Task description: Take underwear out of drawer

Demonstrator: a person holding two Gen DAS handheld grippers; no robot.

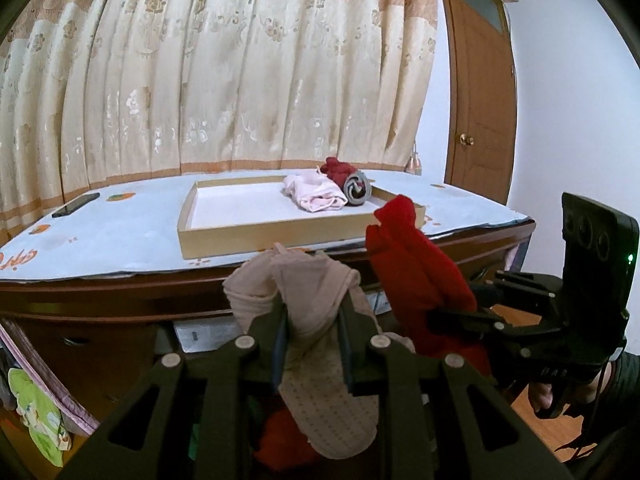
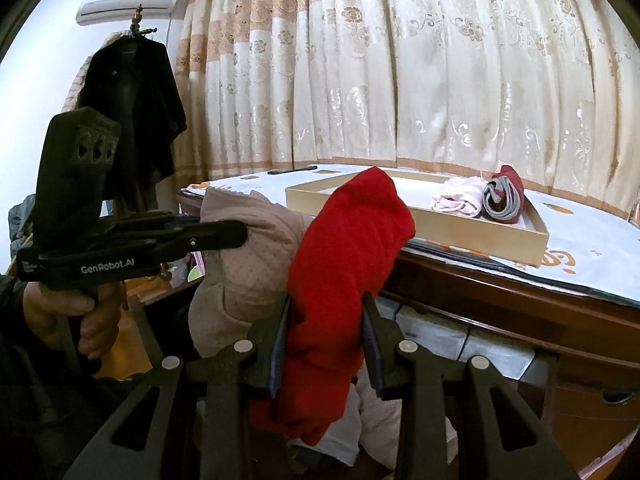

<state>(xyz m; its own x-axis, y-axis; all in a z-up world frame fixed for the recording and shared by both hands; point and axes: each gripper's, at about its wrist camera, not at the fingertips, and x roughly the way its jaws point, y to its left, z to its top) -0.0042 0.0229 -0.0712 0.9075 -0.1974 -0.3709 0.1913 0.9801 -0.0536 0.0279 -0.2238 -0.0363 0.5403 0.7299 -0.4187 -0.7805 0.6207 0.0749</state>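
Observation:
My left gripper [image 1: 312, 320] is shut on beige dotted underwear [image 1: 316, 384], which hangs down between its fingers; the same garment [image 2: 236, 268] shows in the right wrist view. My right gripper [image 2: 326, 320] is shut on red underwear [image 2: 340, 264], seen from the left wrist as a red bundle [image 1: 416, 264] beside the beige one. Both garments are held up in front of the dresser edge, above the open drawer [image 2: 460, 340]. On the dresser top sits a shallow cardboard tray [image 1: 224, 236] holding pink, dark red and grey rolled underwear [image 1: 320, 194].
A wooden dresser [image 1: 120, 292] with a printed cloth stands before a flowered curtain [image 1: 220, 80]. A black phone [image 1: 76, 205] lies on its left end. More red cloth [image 1: 280, 440] lies below my left gripper. A dark coat [image 2: 132, 120] hangs at left; a door [image 1: 480, 100] stands at right.

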